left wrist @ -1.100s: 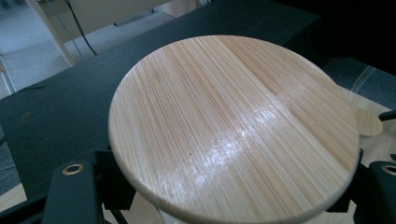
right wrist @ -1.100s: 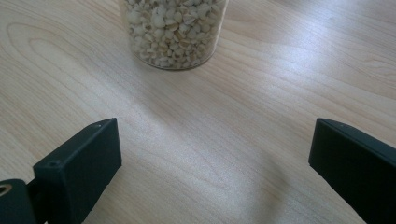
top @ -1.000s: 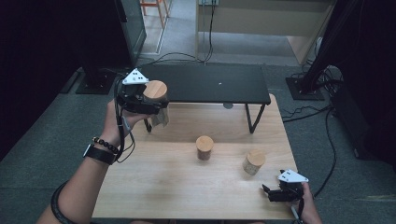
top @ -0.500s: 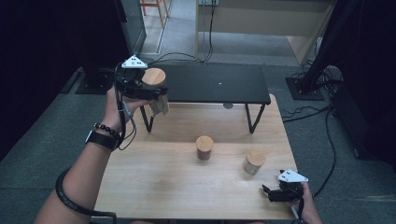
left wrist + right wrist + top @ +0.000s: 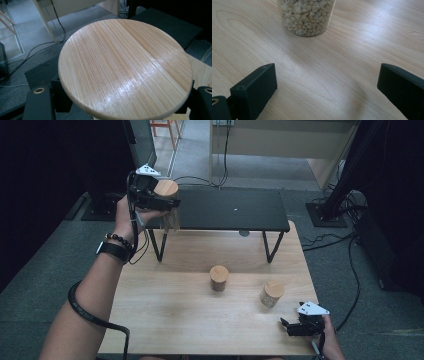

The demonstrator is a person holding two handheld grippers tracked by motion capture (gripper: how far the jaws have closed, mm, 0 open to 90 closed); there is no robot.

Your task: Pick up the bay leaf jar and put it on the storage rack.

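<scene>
My left gripper is shut on a clear jar with a round wooden lid, held in the air at the left end of the black shelf. That lid lies close under the left gripper view, between the black jaws. Two more wooden-lidded jars stand on the wooden table: one in the middle and one to the right. My right gripper rests open near the table's front right corner. A grain-filled jar stands just ahead of its open jaws.
The black shelf stands on thin legs across the back of the table. Cables trail on the grey floor to the right, and a dark stand base sits beyond the shelf's right end.
My left gripper has carried its jar upward and away from me, from above the table's back left to the level of the shelf top. The right gripper has stayed put.
</scene>
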